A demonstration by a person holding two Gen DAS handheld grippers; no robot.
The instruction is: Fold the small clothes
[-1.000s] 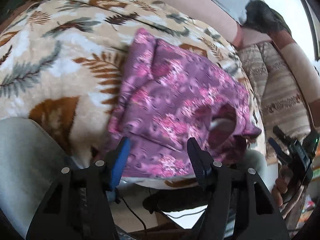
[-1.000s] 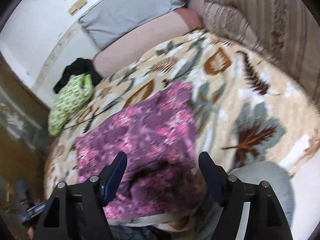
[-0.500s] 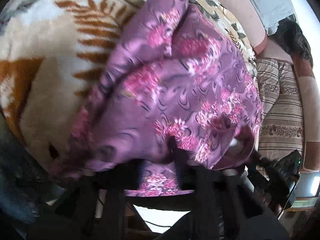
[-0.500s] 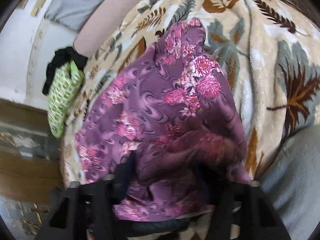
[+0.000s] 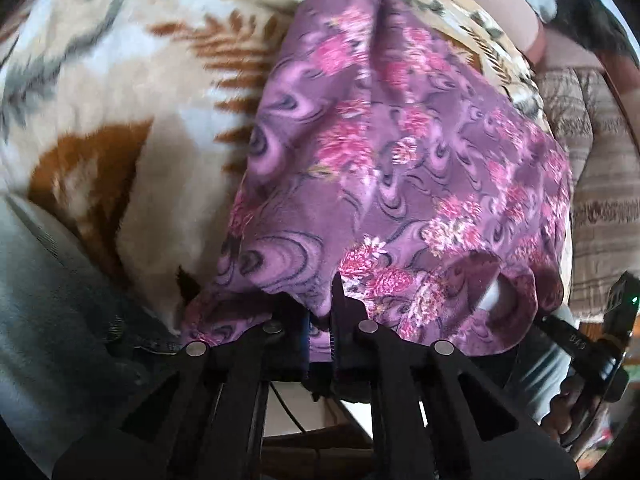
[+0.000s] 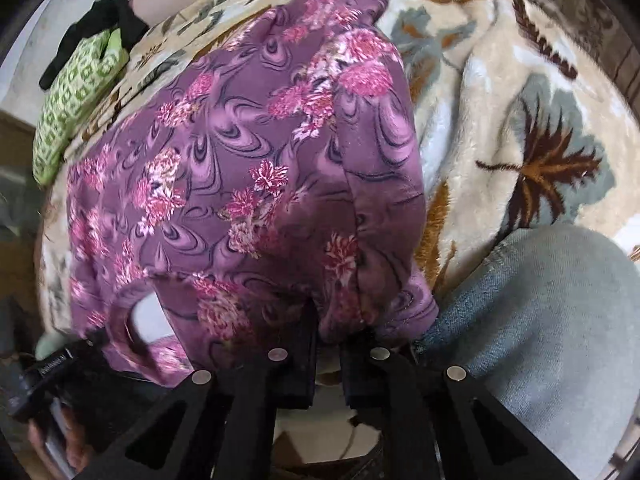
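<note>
Garment [image 5: 392, 168] lengthwise away (hem in claws)

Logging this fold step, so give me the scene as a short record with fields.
surface: leaf-print blanket
garment: purple floral top, lying on the blanket, near edge lifted
left gripper: shut on the near edge of the top
right gripper: shut on the near edge, beside the side seam
other items: green patterned cloth at the blanket's far edge
fold status: not yet folded over
</note>
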